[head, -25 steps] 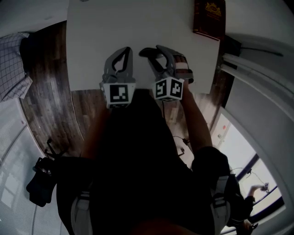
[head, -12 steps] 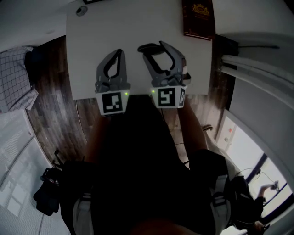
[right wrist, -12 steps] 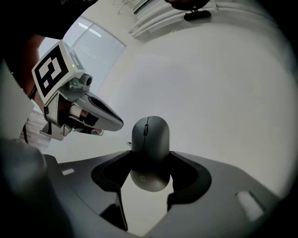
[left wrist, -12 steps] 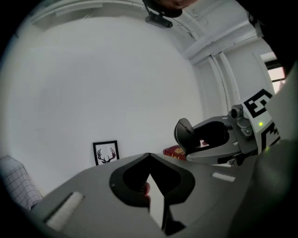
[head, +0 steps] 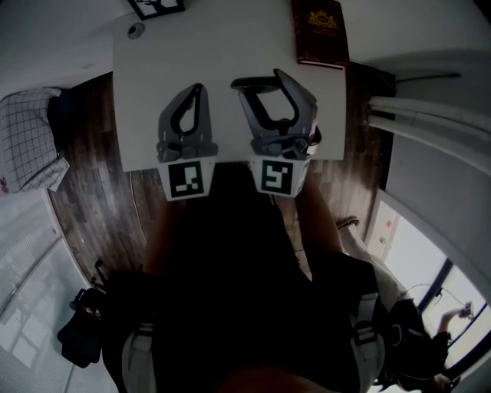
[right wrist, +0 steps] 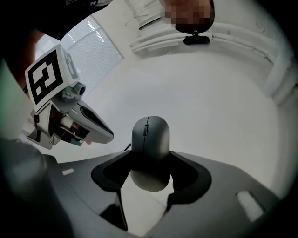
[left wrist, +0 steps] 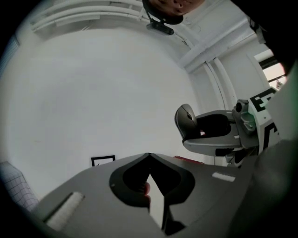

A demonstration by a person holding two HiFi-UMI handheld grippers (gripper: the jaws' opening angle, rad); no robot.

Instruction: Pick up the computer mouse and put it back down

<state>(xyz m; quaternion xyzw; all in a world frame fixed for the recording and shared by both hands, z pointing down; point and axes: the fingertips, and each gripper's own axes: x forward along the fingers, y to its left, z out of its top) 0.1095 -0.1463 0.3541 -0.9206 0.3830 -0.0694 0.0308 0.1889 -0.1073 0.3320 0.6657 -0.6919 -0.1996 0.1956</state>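
My right gripper (head: 259, 80) is shut on a dark grey computer mouse (head: 247, 81), held above the white table (head: 215, 46). In the right gripper view the mouse (right wrist: 150, 135) stands nose-up between the jaws of the right gripper (right wrist: 150, 162), wheel facing the camera. The left gripper view shows the mouse (left wrist: 186, 122) from the side, clamped at the tip of the right gripper (left wrist: 205, 132). My left gripper (head: 198, 90) hovers just left of it, shut and empty, its jaw tips meeting in its own view (left wrist: 149, 156).
A dark red book (head: 318, 31) lies at the table's far right corner. A black picture frame (head: 157, 6) and a small round object (head: 136, 31) sit at the far left. Wooden floor (head: 84, 192) and a plaid cloth (head: 31, 138) lie left of the table.
The head view has shifted so more of the table's far side shows. Both grippers sit further in over the table, and the right one still holds the mouse.
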